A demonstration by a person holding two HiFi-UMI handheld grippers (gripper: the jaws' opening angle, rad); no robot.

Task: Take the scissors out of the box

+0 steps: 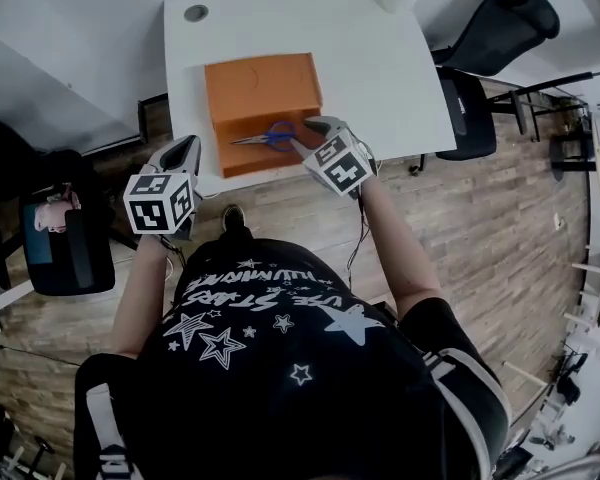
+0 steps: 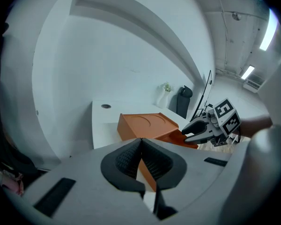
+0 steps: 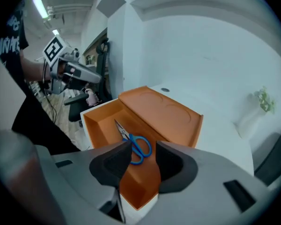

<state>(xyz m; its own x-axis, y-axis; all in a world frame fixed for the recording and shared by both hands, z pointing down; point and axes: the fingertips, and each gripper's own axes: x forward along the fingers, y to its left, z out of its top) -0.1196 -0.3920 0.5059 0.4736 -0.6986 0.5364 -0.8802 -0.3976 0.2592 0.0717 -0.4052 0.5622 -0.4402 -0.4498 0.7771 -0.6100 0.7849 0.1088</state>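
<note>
Right claw [image 3: 143, 149] gapes over blue scissors [image 3: 128, 138], walled by open orange box [image 3: 97, 123].

Head view looked steeply down over table [image 1: 380, 58]; both gripper views sat low, close, facing across it; all shared orange box [image 1: 263, 88].

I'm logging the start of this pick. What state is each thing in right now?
box: open, lid swung back, on the table.
scissors: blades closed, lying inside the box, untouched.
left gripper: shut, empty.
right gripper: open over the box, holding nothing.
</note>
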